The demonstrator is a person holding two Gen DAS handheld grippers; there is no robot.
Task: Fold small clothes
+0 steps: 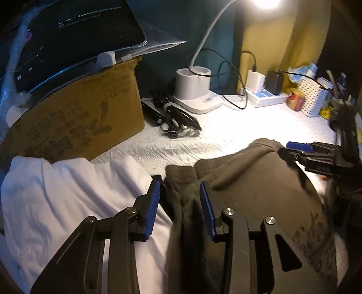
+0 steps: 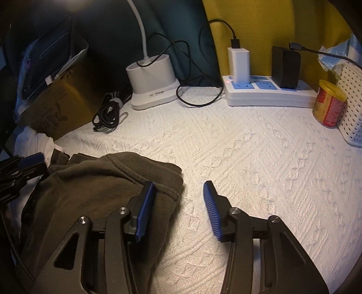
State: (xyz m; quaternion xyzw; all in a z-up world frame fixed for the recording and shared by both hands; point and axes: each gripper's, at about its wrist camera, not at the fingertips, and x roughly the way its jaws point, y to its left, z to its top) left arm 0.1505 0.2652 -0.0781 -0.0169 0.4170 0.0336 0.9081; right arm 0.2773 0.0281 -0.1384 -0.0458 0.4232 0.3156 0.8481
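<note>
Home desk: lamp (image 2: 153, 77), power strip (image 2: 269, 95), clothes (image 1: 237, 181).

Open right claw (image 2: 178, 208) over olive garment's edge (image 2: 95, 185), white textured cloth (image 2: 260, 169) beneath

Lamp (image 1: 267, 3) glare (dim, warped edges).

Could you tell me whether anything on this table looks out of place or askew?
Yes: a tablet leans tilted on the open cardboard box, with a plastic sleeve jutting past the edge. The white garment lies rumpled against the box beside the olive garment.
</note>
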